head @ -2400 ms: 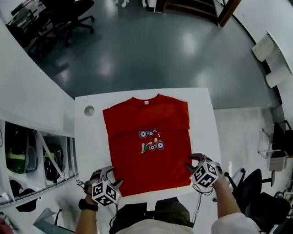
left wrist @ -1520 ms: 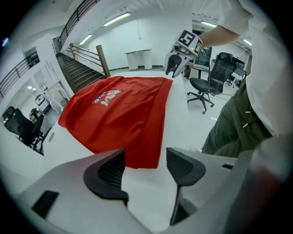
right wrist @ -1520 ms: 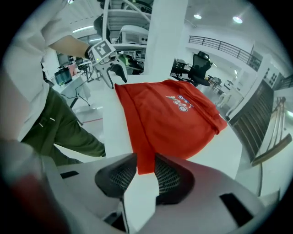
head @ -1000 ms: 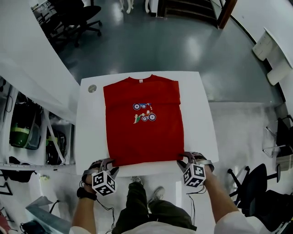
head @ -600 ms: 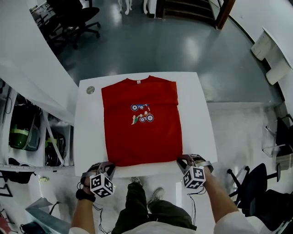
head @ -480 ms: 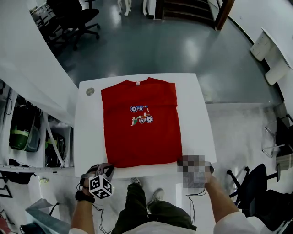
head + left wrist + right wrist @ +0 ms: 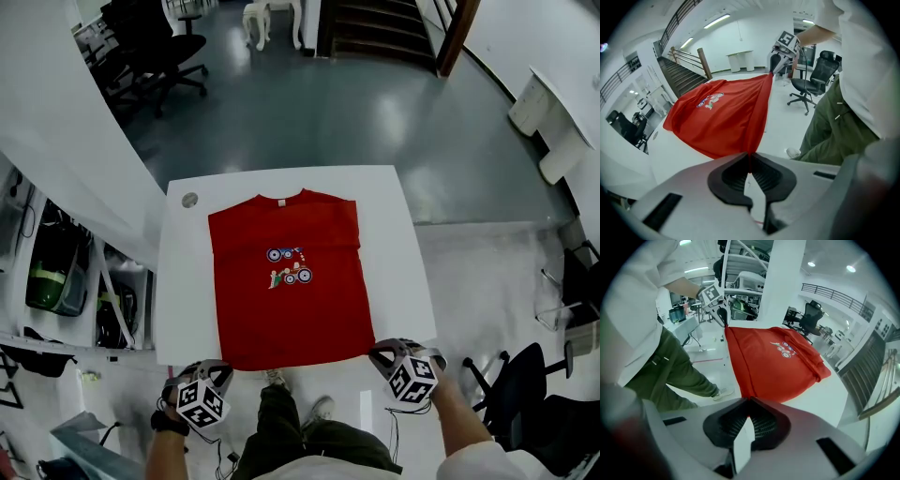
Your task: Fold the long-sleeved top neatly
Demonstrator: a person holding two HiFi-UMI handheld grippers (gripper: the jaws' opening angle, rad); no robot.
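My left tool (image 7: 219,367) and right tool (image 7: 380,354), just clenched, each pinch a hem corner of the red top (image 7: 291,291) at the desk's (image 7: 403,272) near edge.

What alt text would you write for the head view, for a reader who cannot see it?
Seen from above, a red top with a small print on its chest lies spread on a white table. The left gripper and right gripper each pinch a corner of its near hem.

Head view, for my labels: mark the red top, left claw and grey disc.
red top (image 7: 291,317): head view, cloth below the print.
left claw (image 7: 223,368): head view, tips at the hem corner.
grey disc (image 7: 190,200): head view, its centre.
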